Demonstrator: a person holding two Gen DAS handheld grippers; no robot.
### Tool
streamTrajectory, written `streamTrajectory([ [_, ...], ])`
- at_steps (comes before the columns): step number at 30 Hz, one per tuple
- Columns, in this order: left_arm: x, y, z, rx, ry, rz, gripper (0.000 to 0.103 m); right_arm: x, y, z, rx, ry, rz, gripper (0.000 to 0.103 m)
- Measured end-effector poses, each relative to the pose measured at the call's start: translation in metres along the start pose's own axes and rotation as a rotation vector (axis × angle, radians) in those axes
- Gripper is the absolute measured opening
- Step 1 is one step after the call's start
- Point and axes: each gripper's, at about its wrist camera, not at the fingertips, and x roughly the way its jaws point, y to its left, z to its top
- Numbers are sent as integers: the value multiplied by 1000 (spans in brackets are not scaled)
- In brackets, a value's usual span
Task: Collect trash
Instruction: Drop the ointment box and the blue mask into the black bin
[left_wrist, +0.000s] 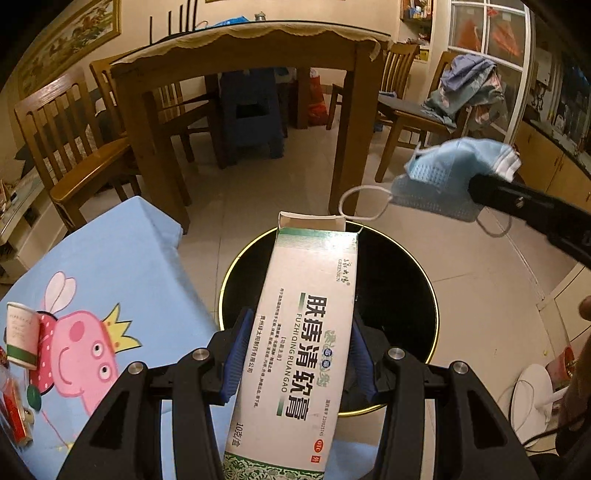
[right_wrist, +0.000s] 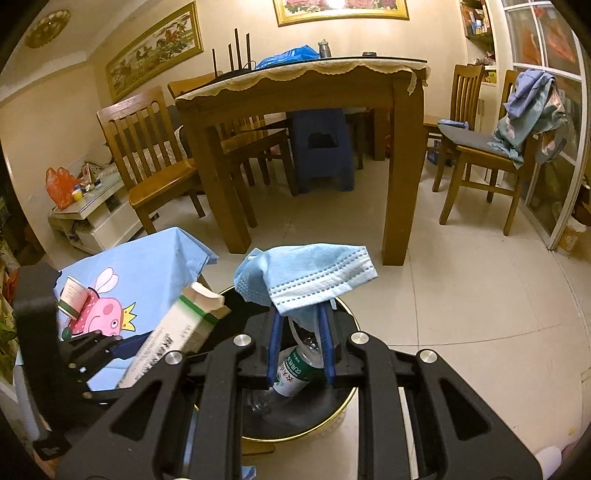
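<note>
Over the black bin (left_wrist: 399, 258), the left claw (left_wrist: 299, 354) grips a white-green ointment box (left_wrist: 306, 332); just beyond, the right claw (right_wrist: 301, 343) pinches a blue face mask (right_wrist: 306, 275). Inside lies a plastic bottle (right_wrist: 295, 376); a paper cup (left_wrist: 22, 334) sits on the bench's (left_wrist: 122, 258) left edge.

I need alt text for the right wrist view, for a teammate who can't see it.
The right gripper pinches a crumpled blue disposable face mask over a round black gold-rimmed trash bin that holds a clear plastic bottle with a green label. At left, the left gripper holds a white-and-green cardboard medicine box beside it.
</note>
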Motion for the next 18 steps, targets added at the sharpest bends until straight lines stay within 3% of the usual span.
streamTrajectory([
  [5,15,-7,2,14,22,11,49,1,0,0,4,8,-8,19],
  [9,21,-5,-2,5,28,23,73,1,1,0,2,10,-11,19],
  [18,8,6,-10,-6,17,51,74,13,15,1,-28,36,-23,19],
])
